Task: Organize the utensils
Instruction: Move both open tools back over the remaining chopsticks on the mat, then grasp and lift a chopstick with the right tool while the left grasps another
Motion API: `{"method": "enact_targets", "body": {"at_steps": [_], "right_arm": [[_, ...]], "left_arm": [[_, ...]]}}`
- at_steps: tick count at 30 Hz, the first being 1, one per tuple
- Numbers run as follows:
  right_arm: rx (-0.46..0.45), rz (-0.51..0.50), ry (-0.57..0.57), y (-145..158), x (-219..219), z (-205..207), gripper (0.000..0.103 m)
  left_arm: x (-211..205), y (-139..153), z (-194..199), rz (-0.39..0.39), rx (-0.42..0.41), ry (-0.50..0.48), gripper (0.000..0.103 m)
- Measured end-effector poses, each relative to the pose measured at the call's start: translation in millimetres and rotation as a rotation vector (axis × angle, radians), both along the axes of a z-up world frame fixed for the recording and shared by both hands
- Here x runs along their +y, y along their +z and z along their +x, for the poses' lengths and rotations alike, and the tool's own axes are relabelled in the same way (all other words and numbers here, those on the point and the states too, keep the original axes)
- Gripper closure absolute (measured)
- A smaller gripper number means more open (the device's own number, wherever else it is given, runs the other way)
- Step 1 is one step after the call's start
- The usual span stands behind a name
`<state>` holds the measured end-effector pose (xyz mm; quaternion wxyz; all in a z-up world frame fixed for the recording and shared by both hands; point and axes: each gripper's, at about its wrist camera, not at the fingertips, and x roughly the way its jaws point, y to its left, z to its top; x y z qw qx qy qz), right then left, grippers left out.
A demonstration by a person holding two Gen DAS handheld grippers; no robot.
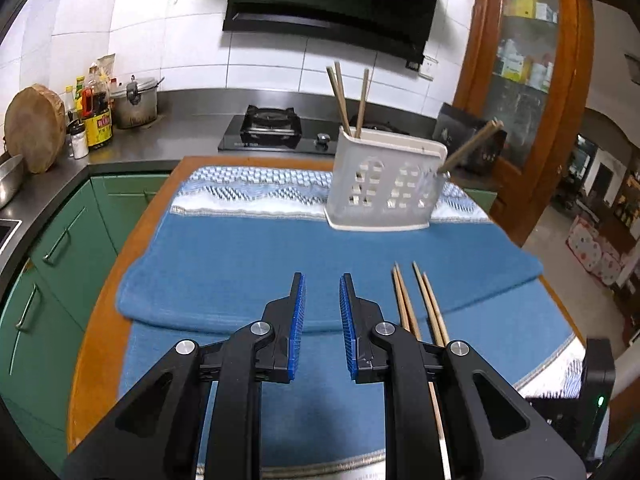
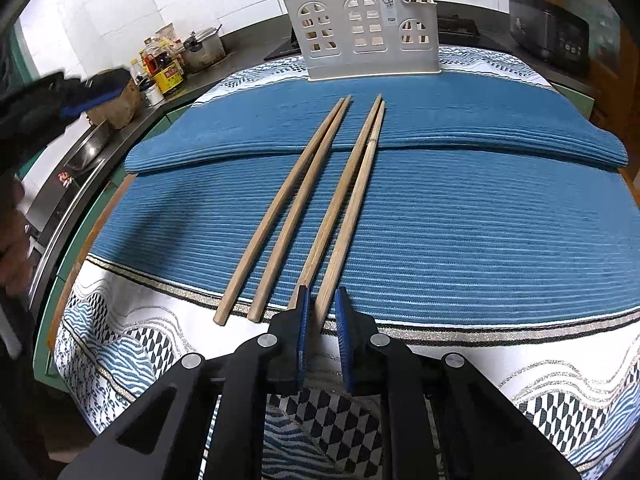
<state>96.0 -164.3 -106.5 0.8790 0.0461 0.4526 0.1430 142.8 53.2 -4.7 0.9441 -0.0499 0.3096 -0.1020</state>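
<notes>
Several wooden chopsticks (image 2: pixel 316 200) lie side by side on the blue cloth (image 2: pixel 480 208), pointing toward a white perforated utensil holder (image 2: pixel 368 32) at the far side. The holder (image 1: pixel 384 184) has chopsticks (image 1: pixel 346 100) standing in it. My right gripper (image 2: pixel 320 304) is low over the cloth, its jaws narrowly apart around the near end of the rightmost chopstick (image 2: pixel 352 216), not visibly clamping it. My left gripper (image 1: pixel 322 296) is open and empty above the cloth, left of the lying chopsticks (image 1: pixel 416 304).
The table (image 1: pixel 108 280) stands by a grey counter with a gas stove (image 1: pixel 272 128), a pot (image 1: pixel 134 104), sauce bottles (image 1: pixel 96 116) and a round chopping block (image 1: pixel 34 128). Green cabinets (image 1: pixel 60 248) are left; a wooden cabinet (image 1: pixel 528 80) is right.
</notes>
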Motion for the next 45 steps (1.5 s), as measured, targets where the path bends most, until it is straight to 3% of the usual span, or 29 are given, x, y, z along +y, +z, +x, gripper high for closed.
{"method": "enact_targets", "body": {"at_steps": [8, 22, 36, 45], "right_arm": [[-0.026, -0.077, -0.026, -0.1, 13.3, -0.7, 0.092], [-0.044, -0.095, -0.042, 3.3, 2.0, -3.6, 0.096], [-0.045, -0.104, -0.049, 1.3, -12.5, -14.9, 0.096], [-0.042, -0.079, -0.045, 1.1, -15.2, -20.6, 0.096]], "left_arm": [[-8.1, -24.1, -19.7, -0.013, 0.049, -0.018, 0.085], [-46.4, -77.1, -41.3, -0.048, 0.196, -0.128, 0.085], [-80.9, -98.5, -35.2, -0.050, 0.249, -0.188, 0.085], [-89.8, -107.5, -29.6, -0.016, 0.265, -0.174, 0.086]]}}
